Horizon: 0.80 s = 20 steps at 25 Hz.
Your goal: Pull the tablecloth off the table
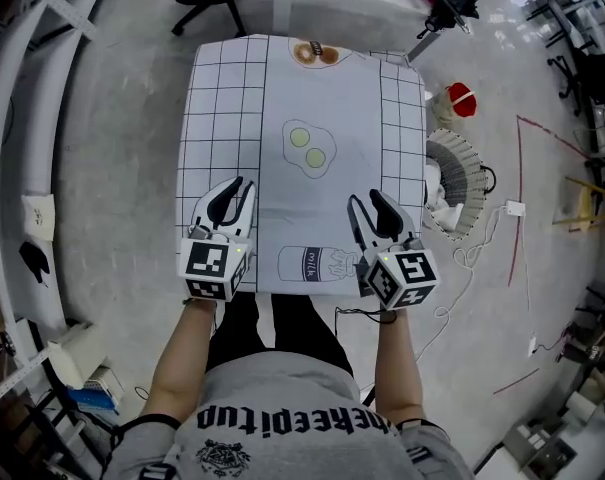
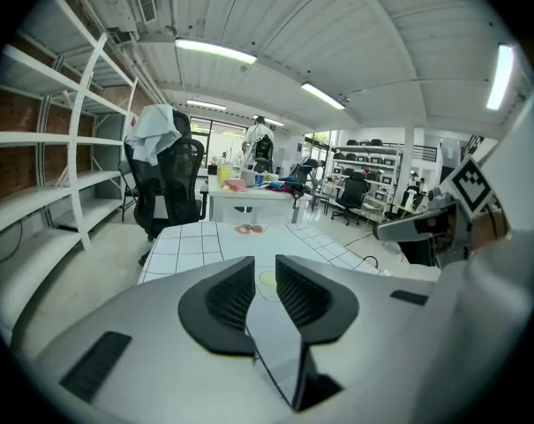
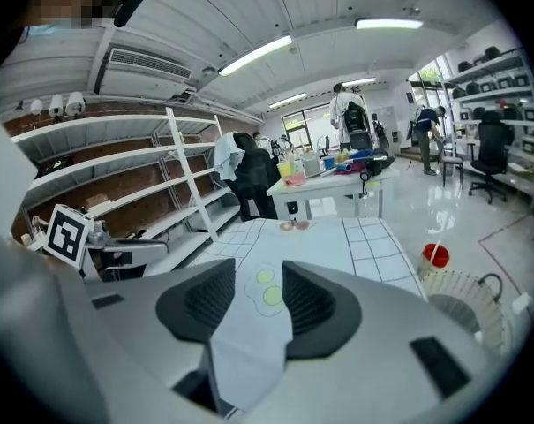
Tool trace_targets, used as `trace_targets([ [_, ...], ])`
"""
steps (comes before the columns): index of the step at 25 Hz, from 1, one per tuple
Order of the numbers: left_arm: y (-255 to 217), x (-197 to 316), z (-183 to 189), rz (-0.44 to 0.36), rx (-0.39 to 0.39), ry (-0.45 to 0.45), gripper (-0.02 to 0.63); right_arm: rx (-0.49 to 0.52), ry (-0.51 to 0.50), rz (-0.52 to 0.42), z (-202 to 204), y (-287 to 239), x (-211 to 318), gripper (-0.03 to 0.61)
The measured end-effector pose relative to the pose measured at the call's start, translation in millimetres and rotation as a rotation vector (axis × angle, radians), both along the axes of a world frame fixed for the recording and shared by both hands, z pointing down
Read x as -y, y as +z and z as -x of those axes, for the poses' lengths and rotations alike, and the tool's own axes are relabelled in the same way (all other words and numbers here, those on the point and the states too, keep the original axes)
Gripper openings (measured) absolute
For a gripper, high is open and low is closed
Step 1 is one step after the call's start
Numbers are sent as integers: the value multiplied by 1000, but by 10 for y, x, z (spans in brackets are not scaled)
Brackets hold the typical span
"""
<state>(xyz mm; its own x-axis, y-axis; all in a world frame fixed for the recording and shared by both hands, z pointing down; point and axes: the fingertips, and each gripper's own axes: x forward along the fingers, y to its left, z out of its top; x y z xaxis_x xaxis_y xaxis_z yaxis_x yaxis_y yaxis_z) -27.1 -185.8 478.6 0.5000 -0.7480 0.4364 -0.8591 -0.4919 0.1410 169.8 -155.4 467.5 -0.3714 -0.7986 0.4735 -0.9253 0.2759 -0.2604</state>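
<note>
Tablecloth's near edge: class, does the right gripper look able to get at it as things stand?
Probably yes. The right gripper hovers over the tablecloth close to its near edge, jaws apart and empty, and nothing lies between it and the cloth.

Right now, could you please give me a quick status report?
Left gripper open, right gripper open, both above the near edge. Tablecloth spread flat, not yet gripped. Nothing standing on it.

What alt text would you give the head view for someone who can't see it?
From above, a left gripper and a right gripper, jaws apart and empty, hang over the near end of a white gridded tablecloth printed with eggs and a milk bottle.
</note>
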Motion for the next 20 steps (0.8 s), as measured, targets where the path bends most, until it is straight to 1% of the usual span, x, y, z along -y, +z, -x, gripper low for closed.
trace_targets([
  [1, 60, 8, -1, 17, 0, -4, 86, 11, 3, 15, -12, 56, 24, 166],
  [3, 182, 19, -9, 44, 10, -6, 87, 25, -2, 42, -42, 205, 46, 171],
  [9, 526, 57, -28, 131, 26, -28, 127, 15, -12, 118, -124, 619, 88, 196],
  [11, 630, 60, -21, 152, 35, -36, 132, 17, -5, 140, -166, 737, 91, 207],
  [15, 858, 71, 22, 198, 69, -50, 164, 6, 12, 184, -253, 960, 82, 224],
  [20, 1087, 123, 71, 241, 92, -74, 181, -16, 31, 241, -378, 1206, 59, 236],
])
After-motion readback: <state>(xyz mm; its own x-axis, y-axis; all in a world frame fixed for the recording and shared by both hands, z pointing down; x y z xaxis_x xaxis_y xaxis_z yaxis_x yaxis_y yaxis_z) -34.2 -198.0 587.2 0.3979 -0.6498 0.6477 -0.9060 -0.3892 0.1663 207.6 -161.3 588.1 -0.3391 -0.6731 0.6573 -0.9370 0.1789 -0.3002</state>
